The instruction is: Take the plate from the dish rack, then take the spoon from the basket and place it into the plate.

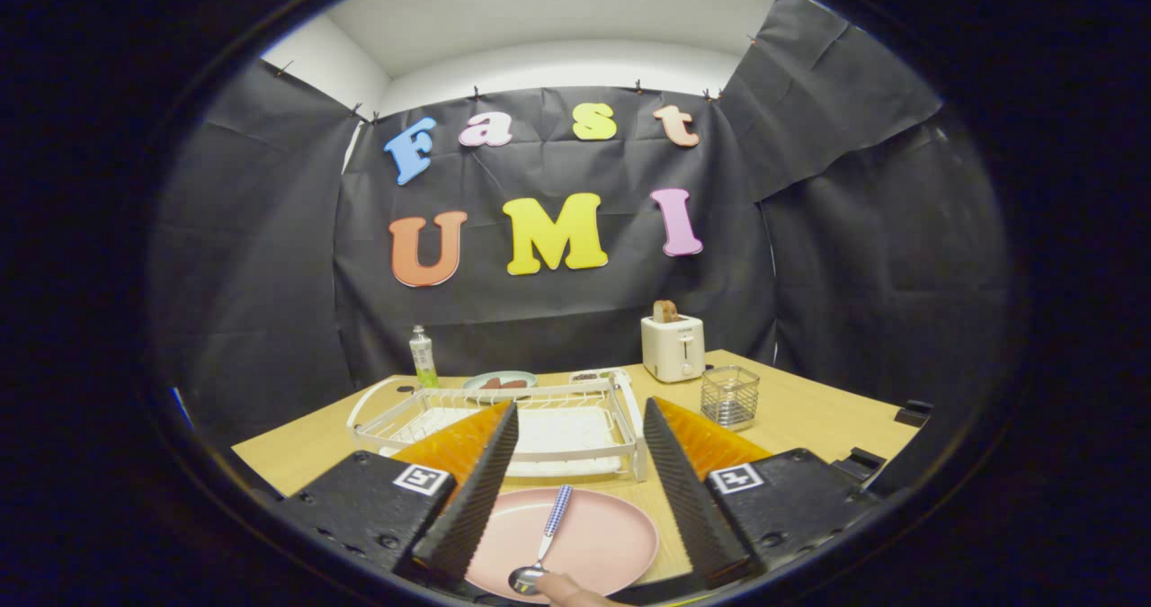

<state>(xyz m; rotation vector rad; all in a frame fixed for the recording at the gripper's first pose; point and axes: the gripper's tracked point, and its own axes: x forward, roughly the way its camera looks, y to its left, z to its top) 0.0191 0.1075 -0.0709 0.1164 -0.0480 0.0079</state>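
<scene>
Pink round plate [598, 544] lies flat on wooden tabletop, just in front of the dish rack [504, 423], showing in the gap btwn the gripper's [580, 481] spread fingers, which hold nothing. Spoon [545, 540] rests in plate: metal bowl at near rim, handle w/ blue-white check pattern angled up toward rack; a fingertip [562, 589] touches plate rim right by the spoon bowl. Rack is white wire w/ white drip tray, no dishes seen in it. Wire mesh basket [729, 397] stands upright, right of rack, beyond right finger, looks empty.
</scene>
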